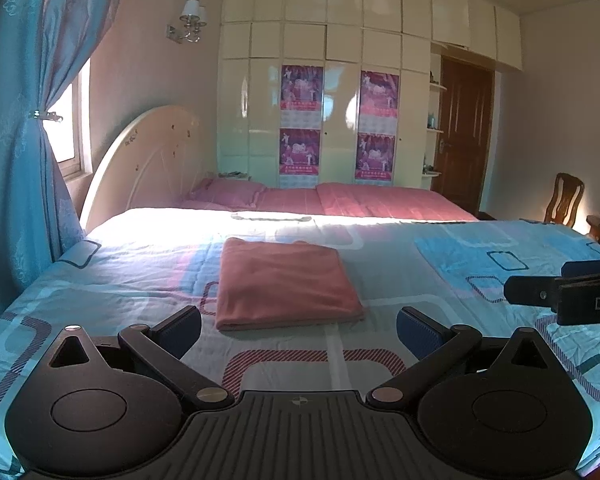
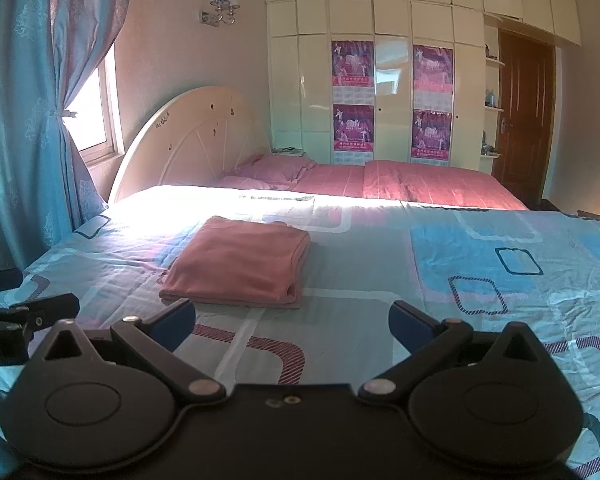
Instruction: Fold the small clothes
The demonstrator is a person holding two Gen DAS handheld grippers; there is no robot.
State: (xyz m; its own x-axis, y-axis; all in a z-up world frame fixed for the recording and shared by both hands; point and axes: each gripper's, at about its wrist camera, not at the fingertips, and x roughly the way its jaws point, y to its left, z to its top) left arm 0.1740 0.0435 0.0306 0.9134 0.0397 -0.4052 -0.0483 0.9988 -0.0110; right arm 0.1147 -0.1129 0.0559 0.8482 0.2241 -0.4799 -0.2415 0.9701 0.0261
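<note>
Left wrist view looks along the left gripper (image 1: 299,330), whose two black fingers with blue pads (image 1: 418,336) stand wide apart and hold nothing. Just ahead of the fingertips and between their lines lies the folded salmon-pink cloth garment (image 1: 286,284), a flat rectangular bundle resting on the light-blue bedsheet with pink and grey rounded-rectangle patterns (image 1: 380,264). The garment's near edge sits close to the left pad and slightly beyond it, not touching either finger. At the right edge of this view the right gripper (image 1: 540,290) pokes in from the side, over the sheet and well apart from the garment.

Right wrist view shows the same right gripper (image 2: 290,320) from behind, its fingers likewise spread wide with nothing between them. Here the garment (image 2: 240,266) lies ahead and toward the left finger, its near edge just beyond the left blue pad (image 2: 172,322), with a gap of sheet (image 2: 380,280) in front of the right pad. The layered fold faces right. The left gripper's tip (image 2: 48,308) shows at the left edge, hovering beside the bed's corner.

Behind the patterned bed sits a second bed with pink covers (image 2: 412,182), a cream arched headboard (image 2: 196,136) and a tall cream wardrobe (image 2: 392,60).
</note>
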